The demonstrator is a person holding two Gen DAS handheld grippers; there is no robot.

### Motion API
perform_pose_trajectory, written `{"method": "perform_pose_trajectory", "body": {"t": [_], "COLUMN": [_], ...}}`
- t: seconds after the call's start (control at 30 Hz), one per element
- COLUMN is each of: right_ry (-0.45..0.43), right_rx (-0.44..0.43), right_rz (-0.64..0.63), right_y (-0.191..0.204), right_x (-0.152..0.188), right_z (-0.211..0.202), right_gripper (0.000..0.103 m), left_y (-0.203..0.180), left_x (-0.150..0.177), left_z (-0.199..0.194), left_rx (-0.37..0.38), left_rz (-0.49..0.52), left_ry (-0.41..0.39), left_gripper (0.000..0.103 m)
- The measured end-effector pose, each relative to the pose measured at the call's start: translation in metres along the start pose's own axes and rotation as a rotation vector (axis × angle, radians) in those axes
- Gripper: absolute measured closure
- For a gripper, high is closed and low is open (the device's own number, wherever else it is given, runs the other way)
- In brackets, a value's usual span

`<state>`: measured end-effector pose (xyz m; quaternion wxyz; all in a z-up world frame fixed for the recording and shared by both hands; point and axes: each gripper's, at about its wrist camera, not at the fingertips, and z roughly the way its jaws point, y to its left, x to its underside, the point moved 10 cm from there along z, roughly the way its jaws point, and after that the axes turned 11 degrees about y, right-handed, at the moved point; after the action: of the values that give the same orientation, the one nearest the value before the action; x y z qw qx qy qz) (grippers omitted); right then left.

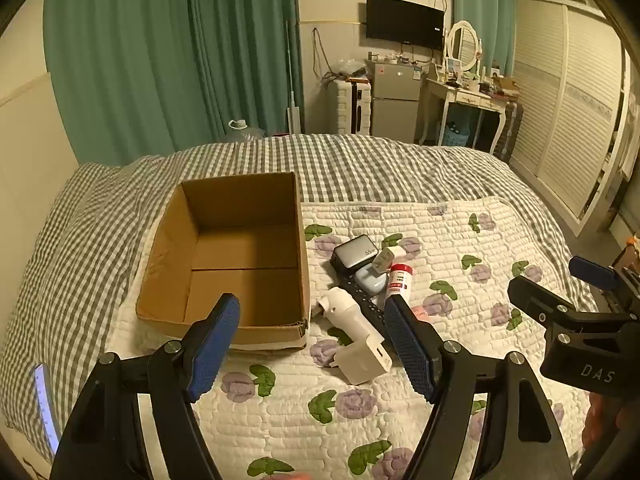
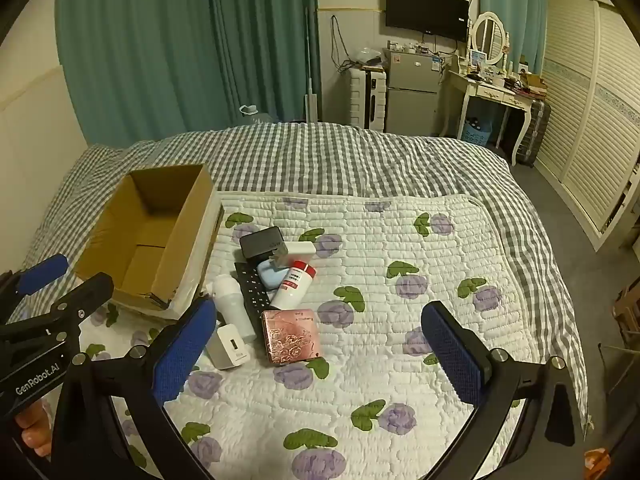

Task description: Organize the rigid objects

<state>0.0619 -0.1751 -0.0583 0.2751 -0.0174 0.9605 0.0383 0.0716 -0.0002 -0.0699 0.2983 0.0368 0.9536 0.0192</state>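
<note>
An open, empty cardboard box point(image 1: 240, 248) point(image 2: 148, 236) stands on the bed. Right of it lies a pile: a dark power brick point(image 1: 354, 254) point(image 2: 262, 242), a white plug point(image 1: 386, 258), a light blue case point(image 1: 370, 280) point(image 2: 270, 274), a red-capped white bottle point(image 1: 398, 278) point(image 2: 294, 284), a black remote point(image 1: 368, 308) point(image 2: 254, 298), a white cylindrical device point(image 1: 346, 312) point(image 2: 232, 300), a white charger point(image 1: 364, 358) point(image 2: 230, 346) and a pink box point(image 2: 292, 336). My left gripper point(image 1: 314, 344) is open and empty just before the pile. My right gripper point(image 2: 320, 356) is open and empty near the pink box.
A floral quilted pad point(image 2: 380, 272) covers the grey checked bedding point(image 1: 360, 164). Beyond the bed stand green curtains point(image 1: 180, 52), a small fridge point(image 1: 394, 98), a dressing table point(image 1: 468, 96) and a slatted wardrobe point(image 1: 560, 112). The right gripper's body point(image 1: 580, 320) shows at the left view's right edge.
</note>
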Motion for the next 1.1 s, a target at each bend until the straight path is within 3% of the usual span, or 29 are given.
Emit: {"method": "perform_pose_trajectory", "body": {"t": [1.1], "right_ry": [-0.011], "right_rx": [0.002], "right_rz": [-0.009], "right_y": [0.005], "right_x": [0.002], "right_z": [-0.015], "right_gripper": [0.0], "left_y": [0.004], "left_x": [-0.002], "left_z": [-0.012], "left_rx": [0.024], "left_rz": [-0.028], "left_ry": [0.004], "left_gripper": [0.026]}}
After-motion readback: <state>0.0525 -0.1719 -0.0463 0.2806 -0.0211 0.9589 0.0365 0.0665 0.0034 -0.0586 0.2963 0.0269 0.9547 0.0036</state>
